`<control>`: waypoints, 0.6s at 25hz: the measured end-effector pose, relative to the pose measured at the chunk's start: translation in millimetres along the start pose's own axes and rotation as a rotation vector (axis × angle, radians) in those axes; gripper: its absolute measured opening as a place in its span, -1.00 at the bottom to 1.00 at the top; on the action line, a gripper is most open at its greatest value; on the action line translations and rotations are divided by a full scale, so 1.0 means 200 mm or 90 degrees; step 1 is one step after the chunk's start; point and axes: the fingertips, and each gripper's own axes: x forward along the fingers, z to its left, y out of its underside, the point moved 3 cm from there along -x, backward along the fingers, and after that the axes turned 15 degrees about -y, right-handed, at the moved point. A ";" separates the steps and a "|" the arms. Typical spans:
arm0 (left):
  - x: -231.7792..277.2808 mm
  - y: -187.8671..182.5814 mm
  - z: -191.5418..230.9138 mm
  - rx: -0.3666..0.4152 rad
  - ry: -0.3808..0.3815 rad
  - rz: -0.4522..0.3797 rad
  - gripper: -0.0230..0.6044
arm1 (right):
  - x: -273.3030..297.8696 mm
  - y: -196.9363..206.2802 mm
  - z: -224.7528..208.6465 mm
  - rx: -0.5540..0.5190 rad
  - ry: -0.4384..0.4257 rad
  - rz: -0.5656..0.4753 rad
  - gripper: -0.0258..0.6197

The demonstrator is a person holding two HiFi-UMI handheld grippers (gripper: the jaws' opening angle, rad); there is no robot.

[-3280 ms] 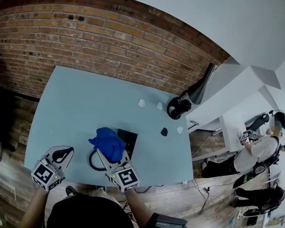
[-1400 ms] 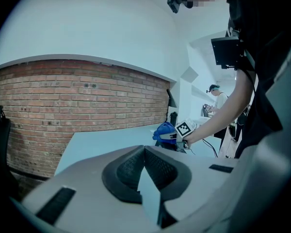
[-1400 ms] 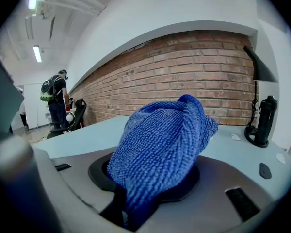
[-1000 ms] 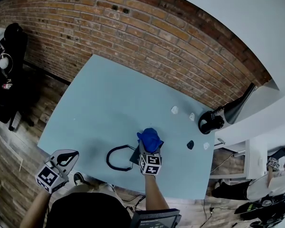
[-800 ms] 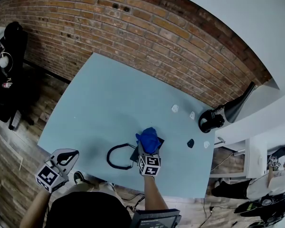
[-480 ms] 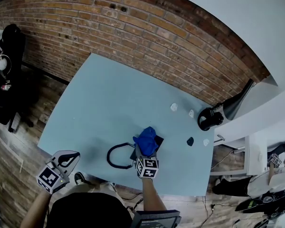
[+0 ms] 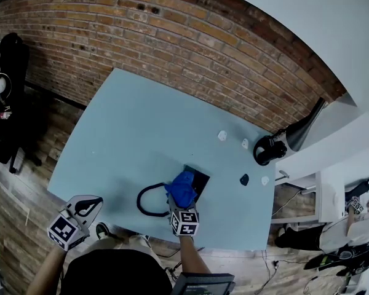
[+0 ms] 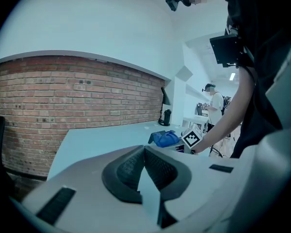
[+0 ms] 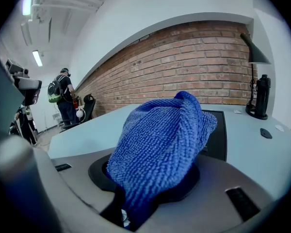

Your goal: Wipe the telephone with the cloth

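The cloth (image 7: 183, 187) is bright blue with a fine ribbed weave. The telephone (image 7: 198, 178) under it is black, and so is its looped cord (image 7: 145, 200). The table (image 7: 126, 134) is pale blue-grey. The far wall (image 7: 172, 39) is red-brown brick with pale mortar lines. The left gripper (image 7: 86, 204) and right gripper (image 7: 178, 206) are grey and black, with black-and-white square markers.
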 end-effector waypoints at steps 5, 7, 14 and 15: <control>0.01 0.02 -0.02 -0.003 0.005 0.004 -0.97 | -0.01 0.09 0.07 0.016 -0.009 0.012 -0.36; 0.01 0.03 -0.02 0.002 0.006 0.000 -0.97 | -0.02 0.12 0.10 0.020 -0.014 0.018 -0.36; 0.00 0.04 -0.04 0.002 0.010 0.004 -0.97 | -0.03 0.18 0.16 0.030 -0.021 0.043 -0.36; 0.00 0.04 -0.03 0.002 0.010 0.004 -0.96 | -0.03 0.18 0.16 0.035 -0.022 0.050 -0.36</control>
